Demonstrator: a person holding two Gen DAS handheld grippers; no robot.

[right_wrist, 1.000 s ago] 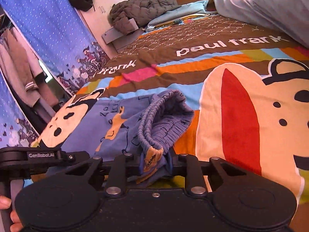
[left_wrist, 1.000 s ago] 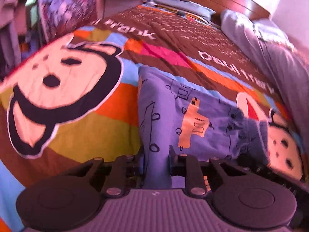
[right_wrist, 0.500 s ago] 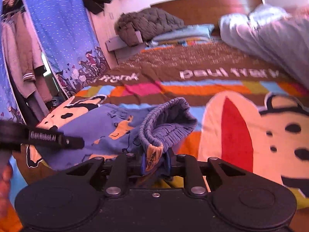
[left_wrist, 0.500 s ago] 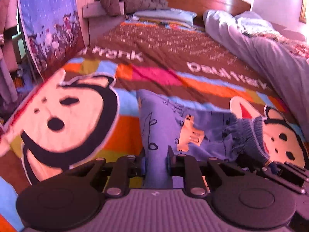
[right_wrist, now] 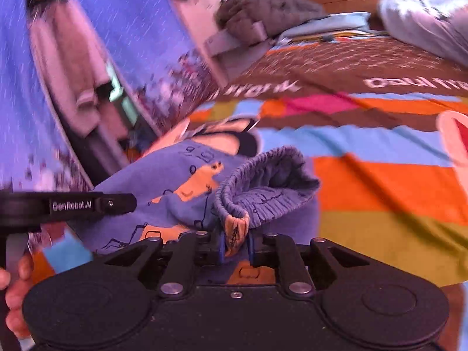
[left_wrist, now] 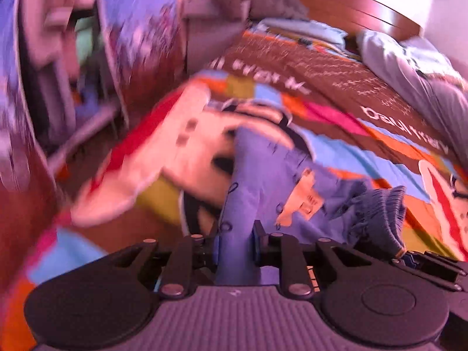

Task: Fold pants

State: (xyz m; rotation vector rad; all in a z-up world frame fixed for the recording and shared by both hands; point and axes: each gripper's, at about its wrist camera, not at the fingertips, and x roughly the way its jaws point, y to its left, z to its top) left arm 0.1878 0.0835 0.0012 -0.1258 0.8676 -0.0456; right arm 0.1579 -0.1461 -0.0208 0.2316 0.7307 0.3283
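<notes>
Both grippers are pinching the blue pants over the bedspread.

The left gripper (left_wrist: 235, 245) is clamping a fold of the pants (left_wrist: 272, 181) between narrowly set fingers, the cloth running up from 6 o'clock toward the centre of its view. The right gripper (right_wrist: 235, 244) is gripping the pants (right_wrist: 187, 181) at the elastic waistband (right_wrist: 263, 175), an orange patch caught between its closed fingers at 6 o'clock. The pants are lying partly lifted on the striped bedspread (right_wrist: 380, 181), the waistband gaping open toward 12 o'clock. The left gripper is showing at 9 o'clock in the right view, with a hand (right_wrist: 13, 292) holding it at 8 o'clock. The left view is heavily blurred toward 9 o'clock.
</notes>
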